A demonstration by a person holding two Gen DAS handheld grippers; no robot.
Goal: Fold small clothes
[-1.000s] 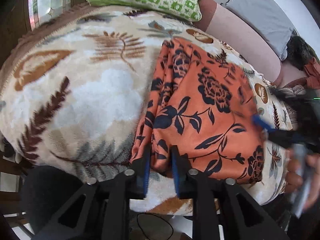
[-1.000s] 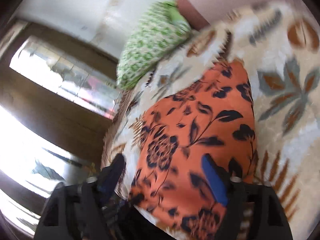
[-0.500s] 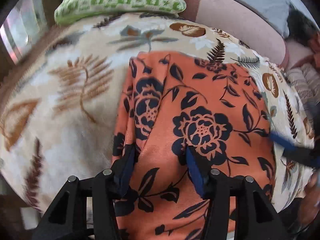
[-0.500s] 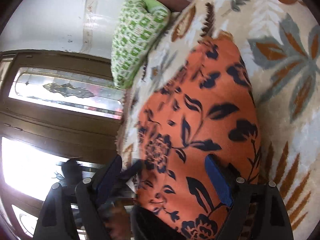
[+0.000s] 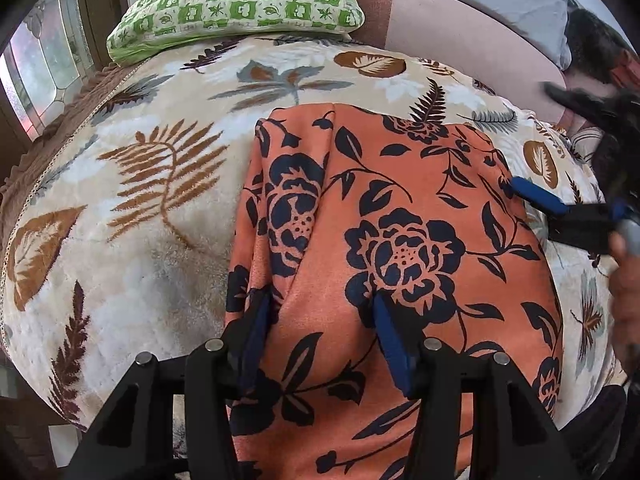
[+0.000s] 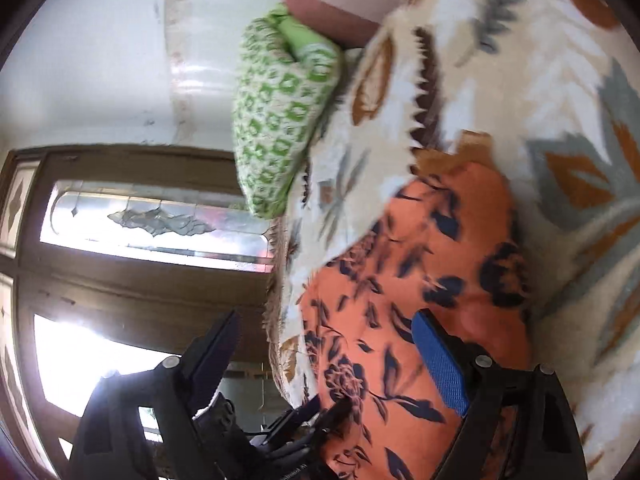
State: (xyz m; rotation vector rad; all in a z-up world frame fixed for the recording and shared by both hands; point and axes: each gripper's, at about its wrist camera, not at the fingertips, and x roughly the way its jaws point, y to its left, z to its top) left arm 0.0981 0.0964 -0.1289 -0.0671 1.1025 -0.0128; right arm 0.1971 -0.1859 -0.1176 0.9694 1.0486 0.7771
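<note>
Garment: an orange cloth with a dark navy flower-and-leaf print (image 5: 400,240), thin woven fabric, already doubled over itself, with a long fold ridge running down its left part.

Location: it lies flat on the cream plush blanket with brown and grey leaf pattern (image 5: 152,216), near the blanket's middle, its far edge well short of the green-and-white checked pillow (image 5: 240,0) at the blanket's head.

Handling: I judge it light, limp and somewhat slick; it will sag and slide off a loose pinch, and the layers may separate unless both are taken together. Nothing fragile about it.

Where to take hold: at the near corners or along the near hem, gripping every layer at once, so the next fold carries over square.

Left gripper (image 5: 320,344): my jaws stand parted with the cloth's near section rising between them; the blue pads flank it without pressing, so nothing is gripped.

Right gripper (image 5: 532,196): it sits at the garment's right edge, over the blanket. In its own view (image 6: 332,364) the jaws gape wide and one blue pad lies on the orange fabric; that picture is blurred, but I see no pinch.

Person's hand (image 5: 624,272): on the right tool's handle, off the garment's right side.
</note>
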